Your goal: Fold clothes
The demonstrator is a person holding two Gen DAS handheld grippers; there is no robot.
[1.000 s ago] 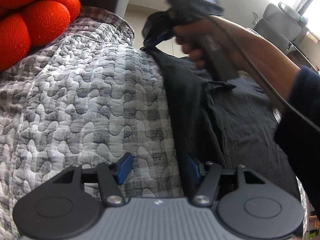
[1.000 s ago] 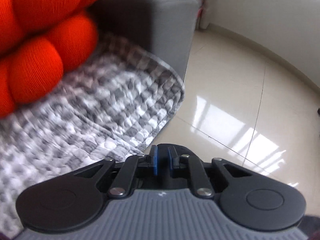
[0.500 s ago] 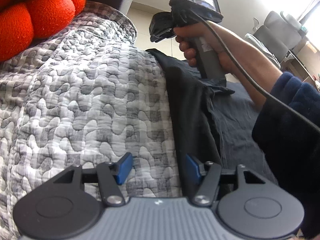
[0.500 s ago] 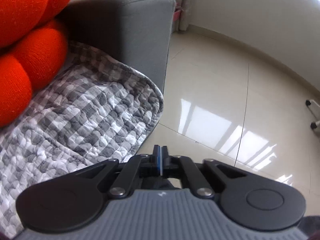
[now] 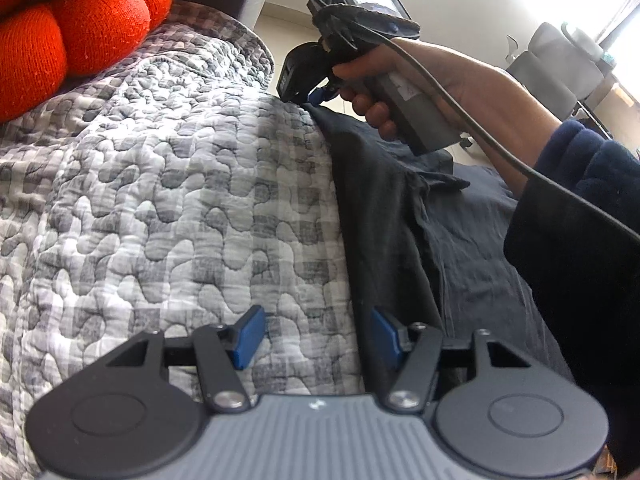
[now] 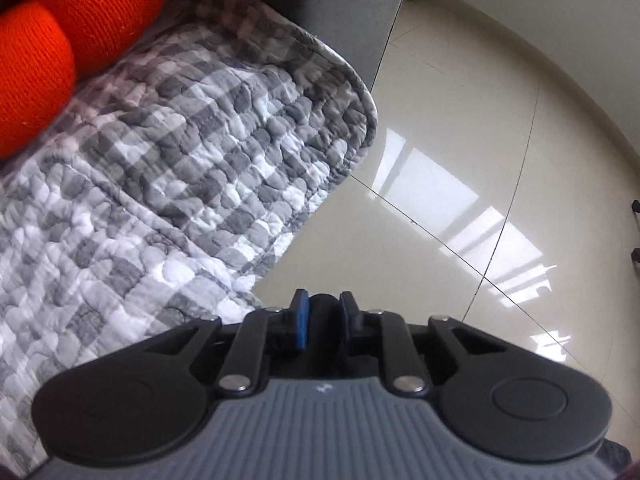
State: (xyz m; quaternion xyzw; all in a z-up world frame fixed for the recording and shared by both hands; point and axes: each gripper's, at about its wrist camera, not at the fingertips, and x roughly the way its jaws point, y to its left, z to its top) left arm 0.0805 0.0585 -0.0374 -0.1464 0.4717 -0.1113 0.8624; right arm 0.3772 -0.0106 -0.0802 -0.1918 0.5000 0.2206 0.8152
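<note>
Comparing with a moment ago, my right gripper [image 5: 310,96] is sitting lower: it was hanging clear above the dark garment [image 5: 380,208] and is now pressing its tips onto the garment's far corner, at the edge of the grey checked quilt [image 5: 180,200]. Its jaws have just been closing, and they are pinching a dark fold of that cloth between the blue pads. My left gripper [image 5: 312,336] is staying where it was, its jaws standing wide and gripping nothing; they are straddling the garment's near long edge, one pad over the quilt, the other over dark cloth.

From the left wrist I am seeing the whole garment lying along the quilt's right side, the hand [image 5: 380,80] around the right handle, the navy sleeve [image 5: 580,208] and the red knotted cushion [image 5: 80,28]. From the right wrist I am seeing only the pinched fold [image 6: 325,320] of the garment, plus the pale tiled floor [image 6: 460,160] and the grey sofa arm [image 6: 340,8] beyond the quilt's corner
</note>
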